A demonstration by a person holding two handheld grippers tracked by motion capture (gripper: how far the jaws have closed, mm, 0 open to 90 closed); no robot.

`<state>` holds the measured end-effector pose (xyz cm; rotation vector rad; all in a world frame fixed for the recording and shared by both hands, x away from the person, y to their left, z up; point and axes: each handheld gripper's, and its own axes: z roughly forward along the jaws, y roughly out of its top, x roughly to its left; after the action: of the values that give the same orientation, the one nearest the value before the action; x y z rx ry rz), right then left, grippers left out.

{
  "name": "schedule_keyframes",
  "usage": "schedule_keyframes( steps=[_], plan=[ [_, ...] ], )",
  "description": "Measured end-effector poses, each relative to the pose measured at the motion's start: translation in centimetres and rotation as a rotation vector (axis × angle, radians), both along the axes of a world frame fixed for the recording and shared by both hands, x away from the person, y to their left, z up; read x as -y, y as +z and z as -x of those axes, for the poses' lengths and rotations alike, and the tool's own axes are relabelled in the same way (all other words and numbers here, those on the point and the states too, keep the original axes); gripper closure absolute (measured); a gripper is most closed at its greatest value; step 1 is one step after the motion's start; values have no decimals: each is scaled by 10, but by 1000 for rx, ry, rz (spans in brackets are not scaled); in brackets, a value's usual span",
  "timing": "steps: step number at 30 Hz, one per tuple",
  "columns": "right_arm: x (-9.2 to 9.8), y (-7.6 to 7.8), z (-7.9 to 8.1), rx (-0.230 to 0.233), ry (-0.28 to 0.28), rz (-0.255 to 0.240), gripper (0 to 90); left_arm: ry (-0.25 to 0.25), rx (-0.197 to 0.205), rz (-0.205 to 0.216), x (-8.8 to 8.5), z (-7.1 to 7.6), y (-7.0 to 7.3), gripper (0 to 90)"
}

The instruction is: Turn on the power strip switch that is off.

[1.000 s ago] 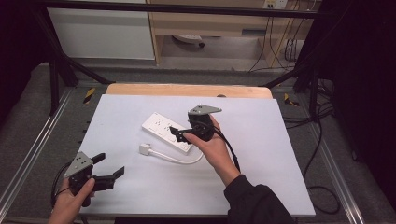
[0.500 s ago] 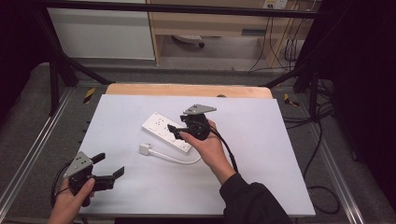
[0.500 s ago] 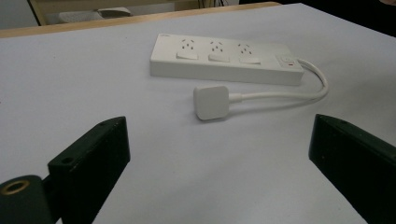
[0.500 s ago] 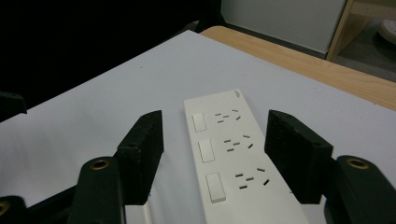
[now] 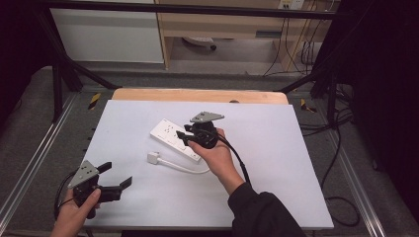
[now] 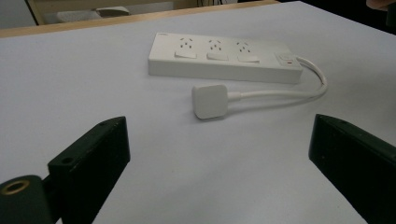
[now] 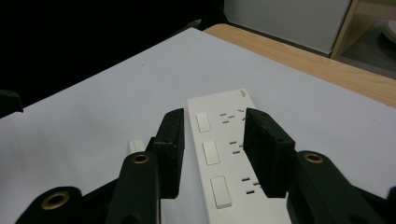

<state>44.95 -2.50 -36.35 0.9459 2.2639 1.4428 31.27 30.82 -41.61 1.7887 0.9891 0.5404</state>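
- Drifting slightly toward the far edge since a second ago, the right hand-held gripper [image 5: 187, 135] is hovering over the white rectangular plastic power strip [image 5: 170, 135] mid-surface, jaws narrowly parted astride its width.
- Left hand-held gripper [image 5: 117, 176] is waiting wide at the near-left corner, well apart.
- Strip's long axis is running along the right jaws, so that hand is nearer.

White table [image 5: 296, 163], wooden far edge; grey floor [image 5: 237, 54]; white cabinet [image 5: 108, 34]; black frame bars [image 5: 197, 9].
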Motion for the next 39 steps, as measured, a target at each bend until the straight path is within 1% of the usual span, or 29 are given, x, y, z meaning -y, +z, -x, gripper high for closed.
schedule_keyframes(
  steps=[10, 15, 23, 39],
  plan=[
    [-8, -5, 0, 17, 18, 9, 713, -2, -1, -1, 0, 0, 0, 53],
    [-12, -8, 0, 24, 27, 17, 732, -3, 0, -2, 0, 0, 0, 53],
    [-16, -12, -1, 22, 34, 27, 747, -4, 0, -2, 0, 0, 0, 53],
    [-21, -22, -3, 19, 39, 31, 820, -5, 0, -2, 0, 0, 0, 53]
  ],
)
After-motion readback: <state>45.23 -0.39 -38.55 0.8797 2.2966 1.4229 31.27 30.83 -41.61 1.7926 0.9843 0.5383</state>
